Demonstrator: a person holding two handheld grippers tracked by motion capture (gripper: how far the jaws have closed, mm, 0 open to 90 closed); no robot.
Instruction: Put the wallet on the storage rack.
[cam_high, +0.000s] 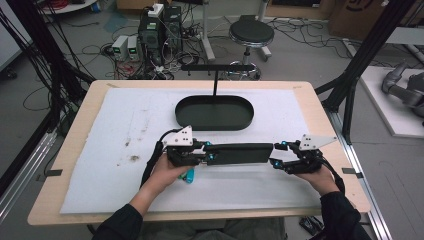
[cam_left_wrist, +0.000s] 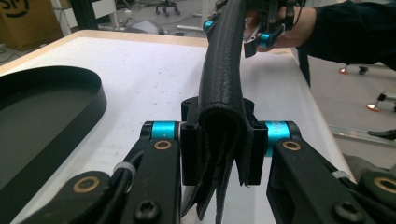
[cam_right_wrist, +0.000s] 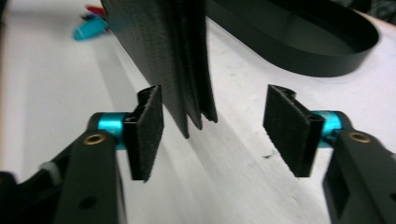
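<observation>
From above we see the wallet (cam_high: 239, 153) held level over the white mat (cam_high: 100, 150), in front of the black tray (cam_high: 214, 113), between the left gripper (cam_high: 202, 152) and right gripper (cam_high: 276, 159). In the left gripper view, our jaws are clamped on the wallet's (cam_left_wrist: 219, 107) folded end. In the right gripper view the pads (cam_right_wrist: 148, 122) stand apart around the other end (cam_right_wrist: 159, 51), so we judge a two-handed hold is being set up; next, those jaws need to close on it.

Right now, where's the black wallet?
In the high view the wallet is held off the white mat, in front of the black tray, clamped at one end by the left tongs, with the open right tongs at its other end.
</observation>
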